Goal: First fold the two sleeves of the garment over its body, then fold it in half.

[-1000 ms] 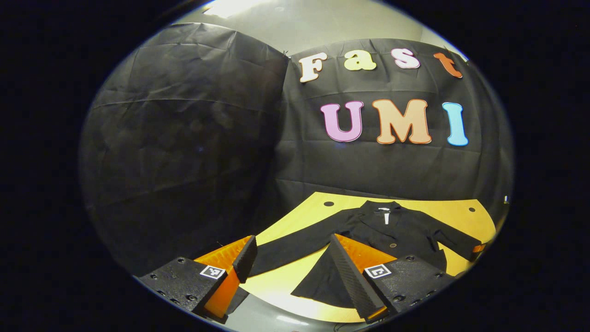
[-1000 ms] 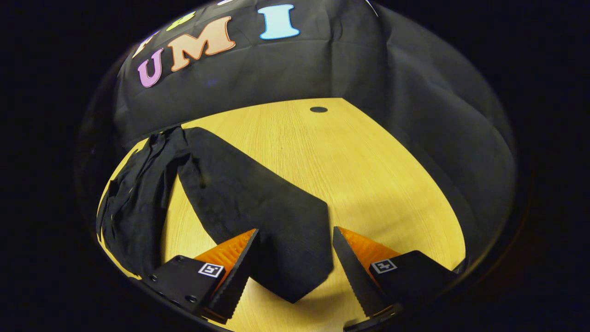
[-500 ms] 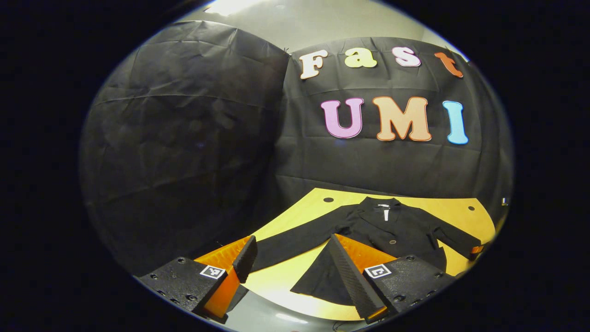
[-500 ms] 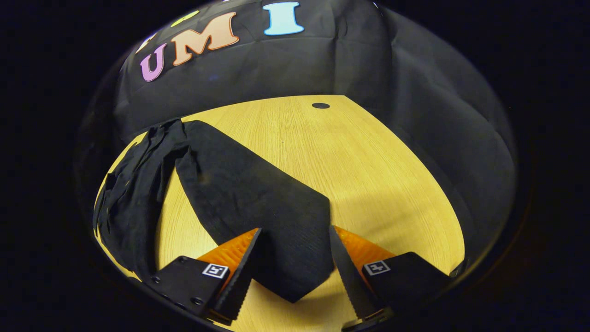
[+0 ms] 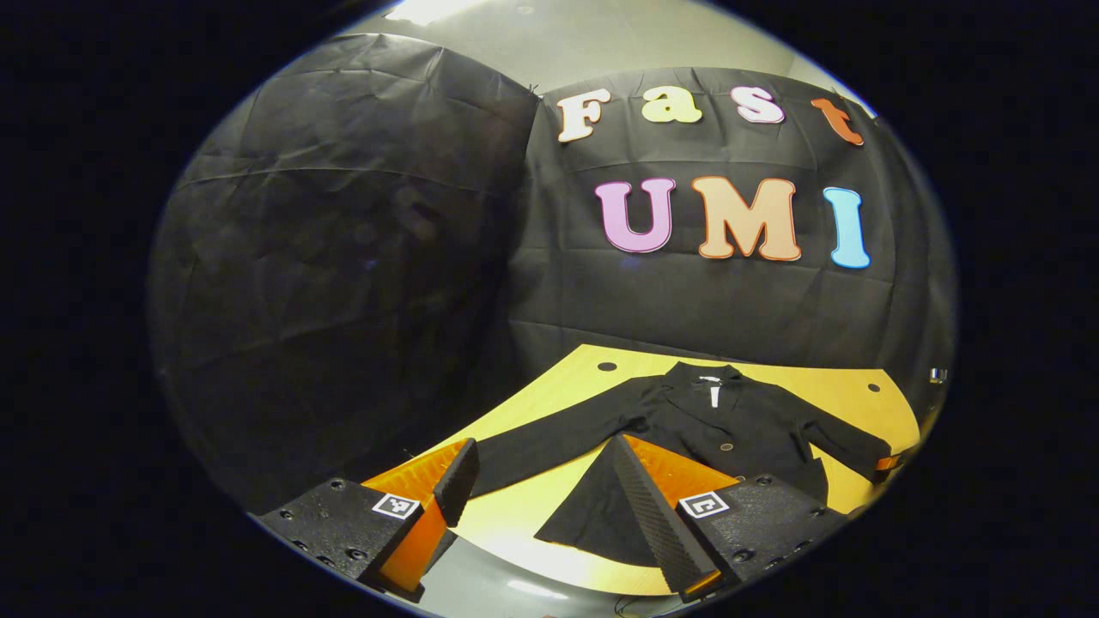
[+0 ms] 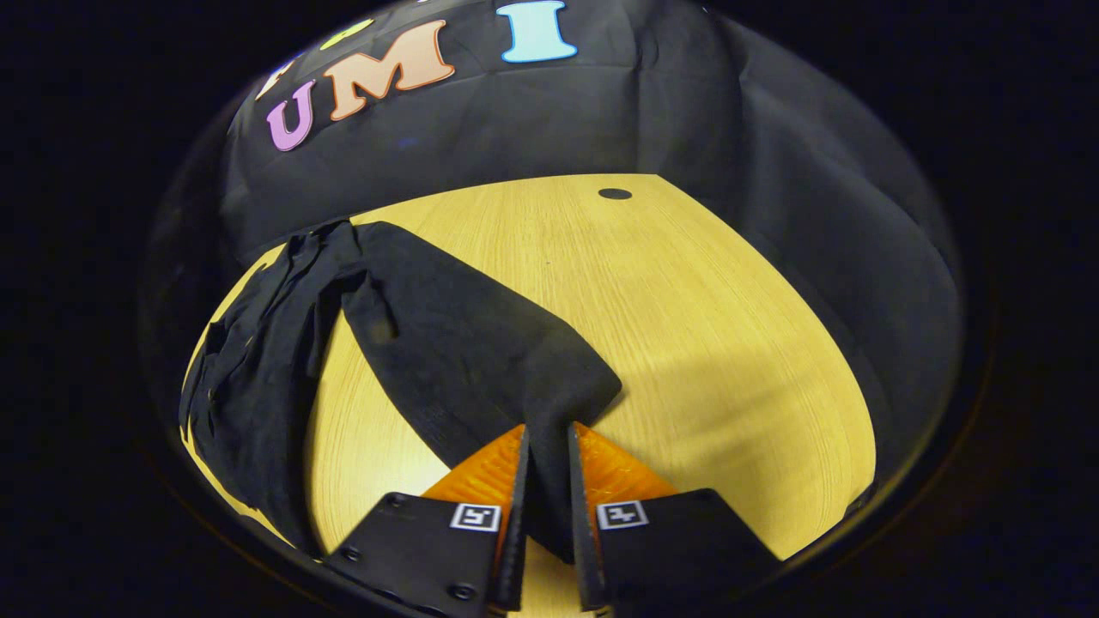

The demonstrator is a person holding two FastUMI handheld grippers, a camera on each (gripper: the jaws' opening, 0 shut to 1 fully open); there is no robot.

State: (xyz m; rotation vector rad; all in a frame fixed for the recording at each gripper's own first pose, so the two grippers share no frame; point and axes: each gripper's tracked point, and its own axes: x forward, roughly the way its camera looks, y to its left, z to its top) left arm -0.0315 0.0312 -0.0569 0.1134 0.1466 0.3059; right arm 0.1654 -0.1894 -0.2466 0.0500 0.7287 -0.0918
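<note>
Fingers of the right gripper [image 6: 546, 515] are pinched together on the cuff end of the black long-sleeved garment's [image 6: 446, 343] right-hand sleeve, the cloth bunched in the narrow gap between them and a small tail of it hanging out below. From that grip the sleeve runs up and to the left across the pale yellow wood-grain table [image 6: 687, 326] to the shoulder, where the crumpled body of the garment lies along the table's left edge in the right gripper view. Around the held sleeve the tabletop is bare wood, with one small dark round hole [image 6: 615, 194] near its far edge and the wrinkled black cloth wall [image 6: 773, 172] of the booth rising just behind it. The left gripper [image 5: 539, 481] has its fingers spread wide apart with nothing between them, held above the near left corner of the table [image 5: 515, 515], well apart from the cloth. In the left gripper view the garment [image 5: 721, 429] lies flat and face up, collar toward the far wall, both sleeves stretched out sideways and neither one lying over the body; the nearer sleeve [image 5: 549, 442] reaches out toward the left gripper's left finger, and the gripper's right finger hides part of the hem. Two more dark holes [image 5: 607, 366] sit near the table's back edge.
</note>
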